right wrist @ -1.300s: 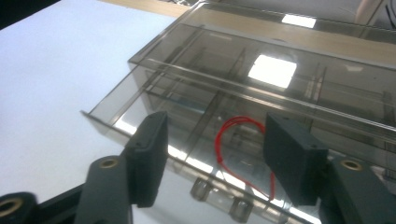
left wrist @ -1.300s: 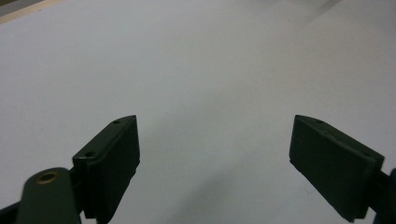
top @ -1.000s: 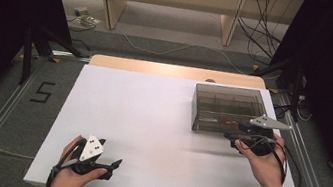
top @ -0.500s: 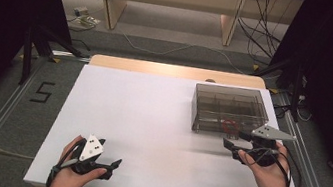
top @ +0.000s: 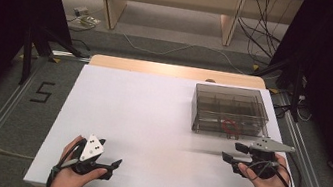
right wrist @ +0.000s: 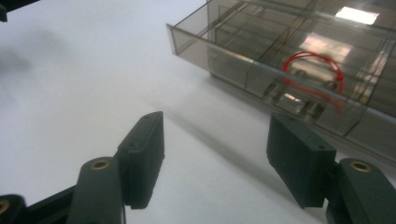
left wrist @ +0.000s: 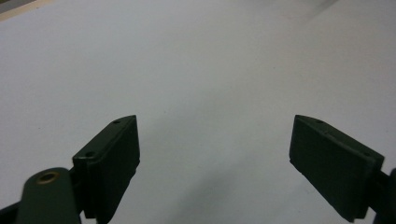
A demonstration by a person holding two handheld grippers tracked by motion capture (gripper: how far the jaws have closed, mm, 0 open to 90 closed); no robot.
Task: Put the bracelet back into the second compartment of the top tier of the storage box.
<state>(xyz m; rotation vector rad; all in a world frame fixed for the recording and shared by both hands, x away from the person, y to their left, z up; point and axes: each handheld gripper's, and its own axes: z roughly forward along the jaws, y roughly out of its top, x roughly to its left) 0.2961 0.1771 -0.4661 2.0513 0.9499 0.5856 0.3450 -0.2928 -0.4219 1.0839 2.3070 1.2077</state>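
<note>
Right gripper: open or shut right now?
Open. The right gripper has its jaws apart over bare table, nothing between them.

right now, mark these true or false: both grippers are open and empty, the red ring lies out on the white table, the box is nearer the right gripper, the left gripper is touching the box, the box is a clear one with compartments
1. Both grippers are open and empty. True: the left gripper and the right gripper each have their jaws apart with nothing between them.
2. The red ring lies out on the white table. False: it lies inside the box, in a compartment along its near side.
3. The box is nearer the right gripper. True: that gripper is just in front of it.
4. The left gripper is touching the box. False: it is over bare table at the near left, far from the box.
5. The box is a clear one with compartments. True: it is smoky see-through plastic with dividers.
</note>
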